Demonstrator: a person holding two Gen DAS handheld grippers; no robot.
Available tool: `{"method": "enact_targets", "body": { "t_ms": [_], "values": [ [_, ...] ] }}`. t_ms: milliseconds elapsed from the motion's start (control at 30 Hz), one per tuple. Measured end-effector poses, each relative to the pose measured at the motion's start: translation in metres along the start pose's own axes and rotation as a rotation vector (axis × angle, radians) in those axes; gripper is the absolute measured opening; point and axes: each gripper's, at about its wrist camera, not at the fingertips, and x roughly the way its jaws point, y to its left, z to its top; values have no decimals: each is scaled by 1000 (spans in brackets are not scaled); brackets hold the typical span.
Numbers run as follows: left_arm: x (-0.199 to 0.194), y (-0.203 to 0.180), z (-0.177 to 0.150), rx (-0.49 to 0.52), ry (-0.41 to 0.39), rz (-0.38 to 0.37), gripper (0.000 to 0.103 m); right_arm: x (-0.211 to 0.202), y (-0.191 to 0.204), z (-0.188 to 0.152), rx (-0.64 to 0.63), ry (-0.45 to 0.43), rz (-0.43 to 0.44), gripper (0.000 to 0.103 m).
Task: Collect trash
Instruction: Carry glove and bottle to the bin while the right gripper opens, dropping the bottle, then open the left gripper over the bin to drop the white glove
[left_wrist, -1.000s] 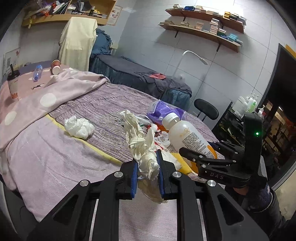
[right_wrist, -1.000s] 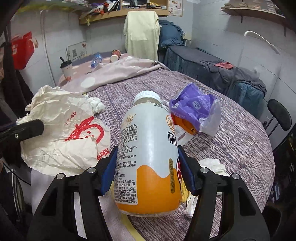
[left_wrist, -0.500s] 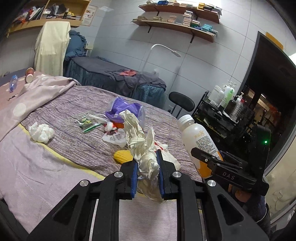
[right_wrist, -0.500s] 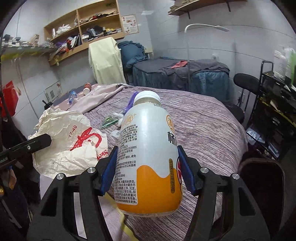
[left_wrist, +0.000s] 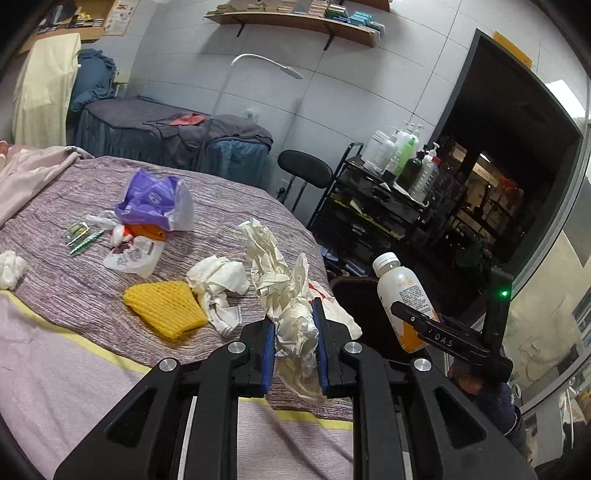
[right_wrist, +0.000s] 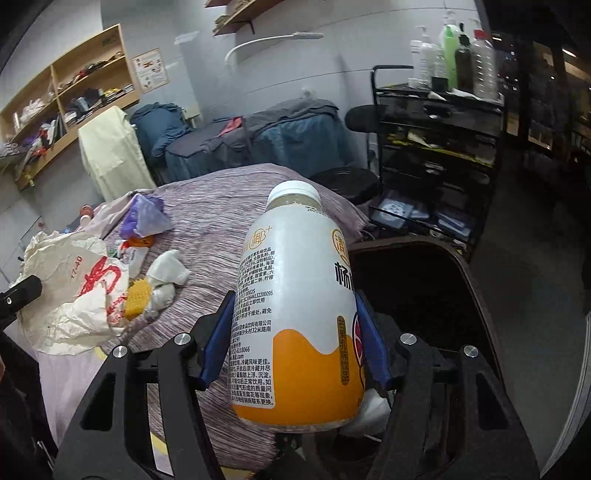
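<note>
Both grippers swung from bed toward bin (right_wrist: 424, 258) | left jaws clamp bag (left_wrist: 295, 317) | right jaws clamp bottle (right_wrist: 295, 314)

I see dim, even indoor light and fisheye bending with black corners. Past the black cart (right_wrist: 436, 122) everything darkens.

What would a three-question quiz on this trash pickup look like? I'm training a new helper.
1. True or false: the right tongs grip a bottle.
2. What do the left tongs hold?
A. yellow foam net
B. crumpled white bag
C. purple bag
3. Fill in: to the right of the bottle in the right wrist view, beside the bed, stands an open dark ____.

Key
1. True.
2. B, the crumpled white bag; the yellow foam net and purple bag lie on the bed.
3. Bin.
</note>
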Motion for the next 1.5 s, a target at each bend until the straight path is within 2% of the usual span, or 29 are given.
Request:
{"method": "enact_targets", "body": {
  "t_ms": [233, 400, 600, 767, 900, 1133, 1500],
  "values": [
    [25, -23, -3, 29, 55, -53, 18, 22, -55, -21, 114, 92, -102, 62],
    [41, -43, -5, 67, 86, -72, 18, 40, -79, -31, 149, 159, -143, 62],
    [60, -63, -5, 113, 120, -90, 18, 59, -91, -40, 173, 241, -184, 62],
    [74, -74, -6, 139, 152, -106, 18, 62, -91, -45, 184, 261, -195, 63],
    [86, -80, -7, 152, 181, -121, 18, 54, -92, -45, 197, 233, -201, 73],
    [108, -95, -8, 164, 227, -147, 18, 26, -100, -41, 225, 135, -218, 73],
    [142, -132, -9, 167, 289, -229, 18, -29, -125, -31, 286, -42, -320, 76]
  ]
}}
